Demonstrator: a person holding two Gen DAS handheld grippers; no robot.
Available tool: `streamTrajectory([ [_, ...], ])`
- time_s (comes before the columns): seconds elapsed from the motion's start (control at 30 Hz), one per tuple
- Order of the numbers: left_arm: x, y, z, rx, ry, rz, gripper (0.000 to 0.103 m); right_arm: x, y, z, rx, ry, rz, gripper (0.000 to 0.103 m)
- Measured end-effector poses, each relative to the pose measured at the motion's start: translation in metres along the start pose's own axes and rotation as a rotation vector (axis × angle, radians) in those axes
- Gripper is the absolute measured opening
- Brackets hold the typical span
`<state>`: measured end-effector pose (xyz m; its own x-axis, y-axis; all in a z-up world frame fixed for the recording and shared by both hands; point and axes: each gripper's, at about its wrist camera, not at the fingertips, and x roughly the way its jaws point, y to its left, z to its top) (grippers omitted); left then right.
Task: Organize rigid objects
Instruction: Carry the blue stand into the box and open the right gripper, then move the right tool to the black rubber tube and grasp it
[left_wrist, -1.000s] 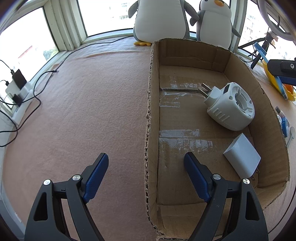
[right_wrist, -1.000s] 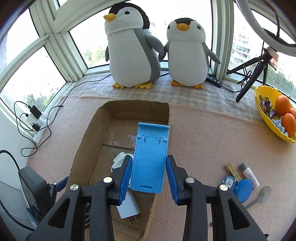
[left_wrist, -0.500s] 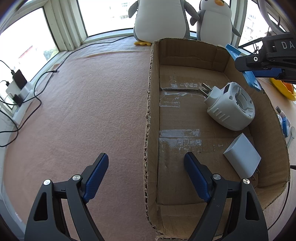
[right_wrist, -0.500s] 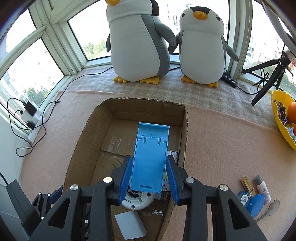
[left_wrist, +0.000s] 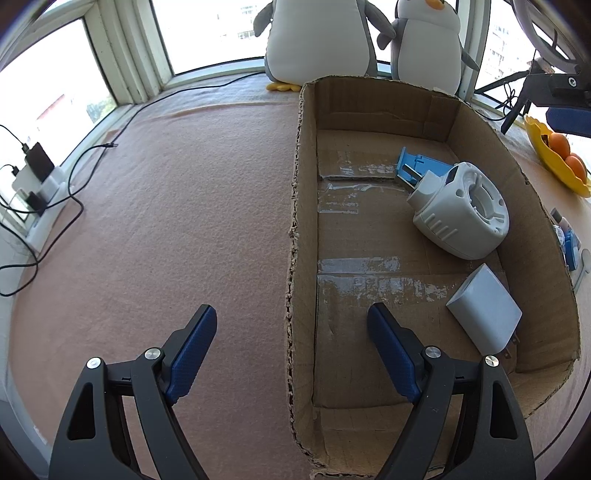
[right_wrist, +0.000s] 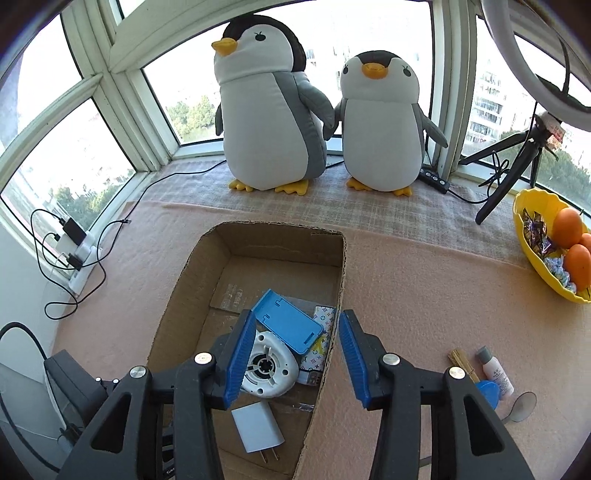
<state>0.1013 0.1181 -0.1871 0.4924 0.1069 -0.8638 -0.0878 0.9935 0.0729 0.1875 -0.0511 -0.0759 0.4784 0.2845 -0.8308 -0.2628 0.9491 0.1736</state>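
The pink felt tabletop (left_wrist: 166, 206) lies bare to the left of the cardboard box (left_wrist: 295, 229), with wide free room there. The box's torn left wall rises between the fingers of the left gripper (left_wrist: 291, 343), whose jaws stand apart and hold nothing. Inside the box, a round white plug-in device (right_wrist: 267, 365) lies against the right wall, a white charger (right_wrist: 256, 424) nearer the front. The blue phone stand (right_wrist: 288, 321), gripped a second ago, now lies tilted on the device and what looks like a patterned packet (right_wrist: 321, 339). The right gripper (right_wrist: 295, 354) hangs above it, jaws opening, nothing between them. A bottle (right_wrist: 493, 369) and spoon (right_wrist: 521, 406) lie outside, right.
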Motion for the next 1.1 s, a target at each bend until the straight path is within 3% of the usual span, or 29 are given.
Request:
streamTrajectory([
  [0.2,0.0,-0.001,0.0,0.008,-0.002,-0.002,0.085,-0.064,-0.016,-0.018,0.035,-0.049,-0.018,0.043],
  [0.37,0.0,-0.002,0.001,0.013,-0.001,0.003,0.085,-0.129,-0.04,-0.041,0.068,-0.123,-0.069,0.054],
  [0.63,-0.001,-0.004,0.001,0.023,-0.004,0.019,0.085,-0.212,-0.09,-0.094,0.123,-0.182,-0.15,0.054],
  [0.83,-0.002,-0.006,0.001,0.033,0.001,0.029,0.085,-0.218,-0.136,-0.155,0.2,-0.17,-0.224,0.054],
  [1.1,-0.002,-0.007,0.003,0.057,0.007,0.038,0.085,-0.176,-0.197,-0.215,0.379,-0.069,-0.297,0.052],
])
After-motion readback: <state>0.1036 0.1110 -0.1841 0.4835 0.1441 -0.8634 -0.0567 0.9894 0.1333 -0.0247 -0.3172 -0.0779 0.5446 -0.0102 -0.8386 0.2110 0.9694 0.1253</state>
